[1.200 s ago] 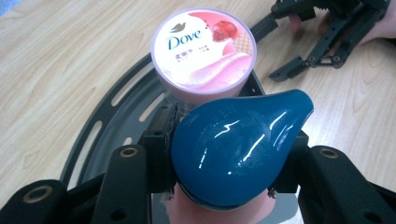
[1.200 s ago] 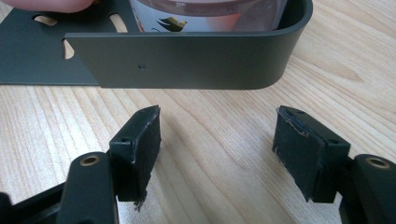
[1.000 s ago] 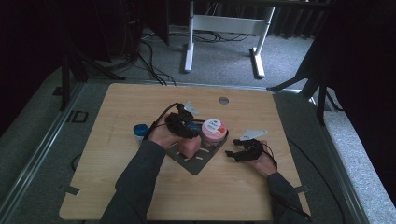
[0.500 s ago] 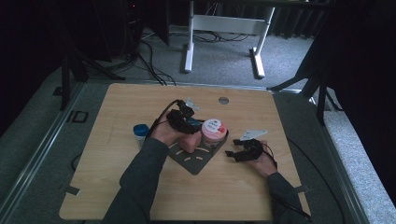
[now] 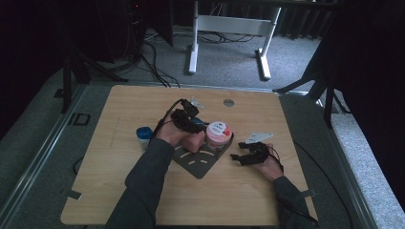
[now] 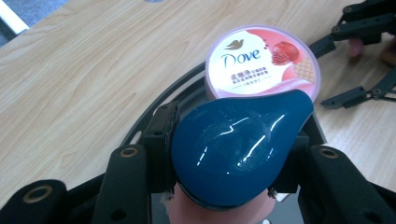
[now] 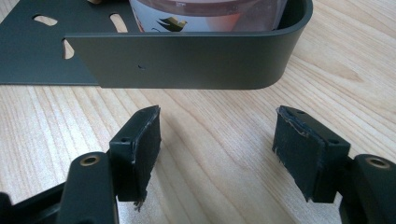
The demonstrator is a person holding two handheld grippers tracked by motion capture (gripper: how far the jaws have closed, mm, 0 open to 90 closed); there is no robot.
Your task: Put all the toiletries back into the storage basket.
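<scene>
A pink bottle [image 5: 195, 141] with a glossy blue teardrop cap [image 6: 238, 144] stands on a dark grey metal tray [image 5: 198, 164] at mid-table. My left gripper [image 5: 192, 127] is shut on it, one pad on each side of the cap. Right behind the cap in the left gripper view sits a pink Dove jar [image 6: 263, 63], inside the tray's curved wall [image 7: 187, 60]. My right gripper [image 7: 217, 140] rests low over the wood just outside that wall, open, with nothing between its pads. From above, the right gripper [image 5: 242, 152] lies to the right of the jar [image 5: 218, 133].
A small blue and white container [image 5: 143, 135] stands on the table left of the left hand. A round metal disc [image 5: 229, 102] is set in the tabletop near the far edge. A white frame stands on the floor beyond the table.
</scene>
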